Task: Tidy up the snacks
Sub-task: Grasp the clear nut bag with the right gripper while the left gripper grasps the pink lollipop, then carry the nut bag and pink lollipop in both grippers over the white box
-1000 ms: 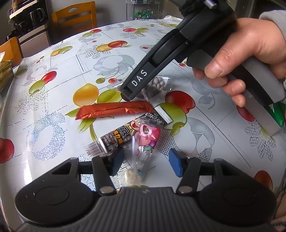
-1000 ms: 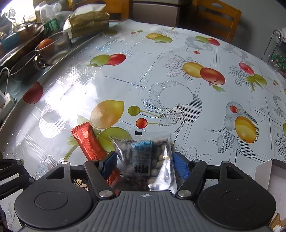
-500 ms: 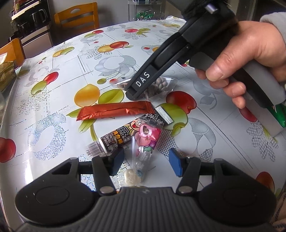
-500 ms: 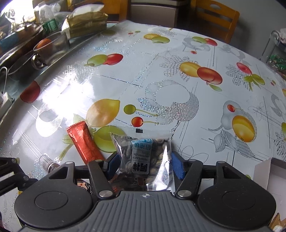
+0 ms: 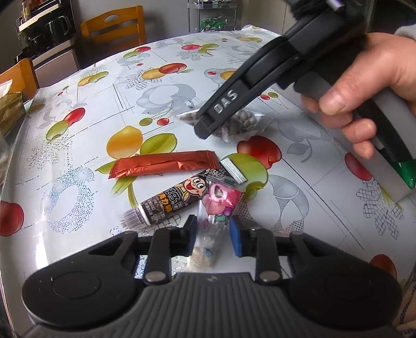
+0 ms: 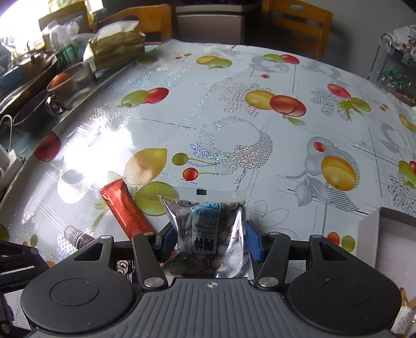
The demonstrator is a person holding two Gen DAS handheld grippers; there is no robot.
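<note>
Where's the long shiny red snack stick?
The long shiny red foil snack stick lies flat on the fruit-print tablecloth, just beyond the dark cartoon-face snack tube, left of the clear seed packet in the right claw.

Four snack packets show on the counter (image 5: 78, 161) — one red foil stick (image 5: 163, 164) at about 10 o'clock, one dark cartoon-printed tube (image 5: 179, 197) beside it, one clear pink-labelled candy bag (image 5: 215, 208) at 6 o'clock, and one clear seed bag (image 6: 208, 231). Two wooden chairs (image 6: 296, 23) stand at 12 o'clock, and one white cardboard box (image 6: 390, 239) sits at 3 o'clock — one glass bowl (image 6: 72, 83) at 10.
</note>
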